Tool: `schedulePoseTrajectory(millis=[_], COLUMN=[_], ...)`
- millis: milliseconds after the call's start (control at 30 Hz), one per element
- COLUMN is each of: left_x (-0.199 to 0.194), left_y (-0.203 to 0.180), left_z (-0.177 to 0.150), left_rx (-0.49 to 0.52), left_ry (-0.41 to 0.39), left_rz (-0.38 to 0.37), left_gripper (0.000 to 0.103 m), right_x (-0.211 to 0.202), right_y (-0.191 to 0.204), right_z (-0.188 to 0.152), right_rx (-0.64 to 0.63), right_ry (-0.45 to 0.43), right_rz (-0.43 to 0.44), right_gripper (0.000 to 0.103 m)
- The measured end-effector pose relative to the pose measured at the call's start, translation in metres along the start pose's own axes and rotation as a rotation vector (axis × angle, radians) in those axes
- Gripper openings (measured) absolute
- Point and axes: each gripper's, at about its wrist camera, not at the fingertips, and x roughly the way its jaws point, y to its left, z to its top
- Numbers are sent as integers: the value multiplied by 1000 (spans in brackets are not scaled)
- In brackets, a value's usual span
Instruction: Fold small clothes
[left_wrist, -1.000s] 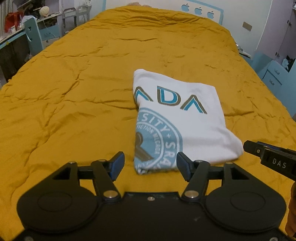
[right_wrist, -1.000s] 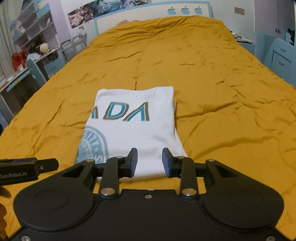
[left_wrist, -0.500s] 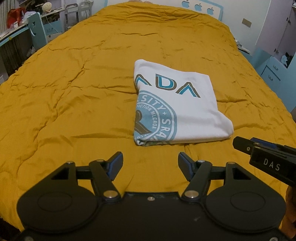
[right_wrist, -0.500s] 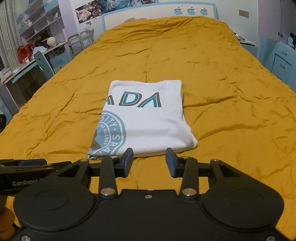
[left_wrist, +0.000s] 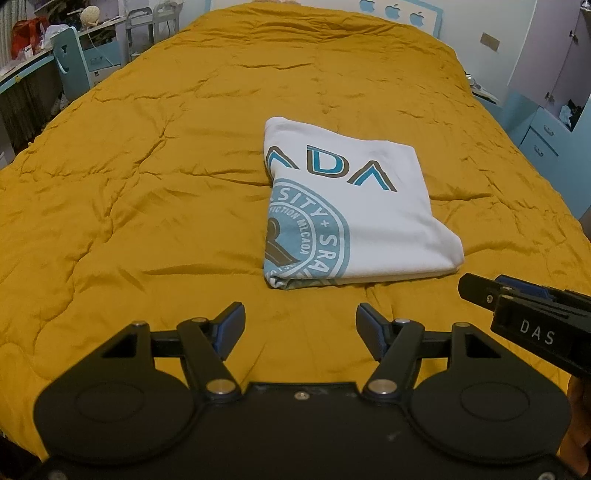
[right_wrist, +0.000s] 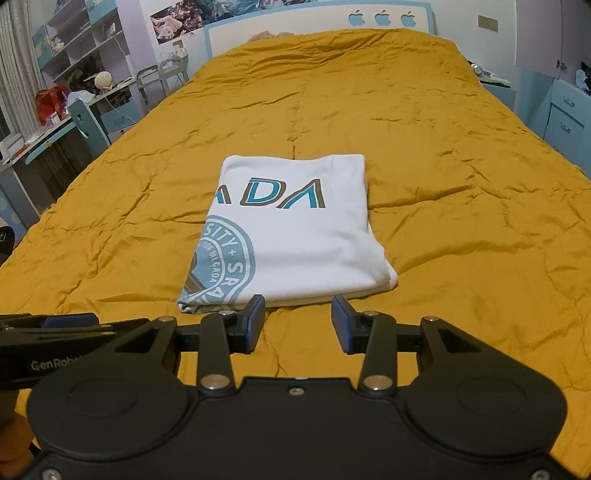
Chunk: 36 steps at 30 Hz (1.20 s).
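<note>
a folded white t-shirt (left_wrist: 351, 206) is lying flat in the middle of a mustard bedspread (left_wrist: 147, 184). the left gripper (left_wrist: 300, 326) and right gripper (right_wrist: 298, 321) are hovering just short of its near edge, jaws apart, holding nothing, the fold seemingly finished.

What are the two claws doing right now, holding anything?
Left claw: open, holding nothing, short of the folded white T-shirt.
Right claw: open, holding nothing.

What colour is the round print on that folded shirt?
Light blue with white lettering, on the white folded shirt; the round print shows best in the left wrist view.
</note>
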Motion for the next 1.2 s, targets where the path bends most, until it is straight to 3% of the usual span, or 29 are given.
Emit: schedulePoseTrajectory(millis=[1200], left_x=[-1], left_y=[-10], left_z=[-1], left_rx=[12], left_ry=[10], left_rz=[7], left_gripper=[71], right_x=[-1], right_y=[2], right_z=[1], right_rx=[0], right_ry=[14], right_rz=[4], right_gripper=[44])
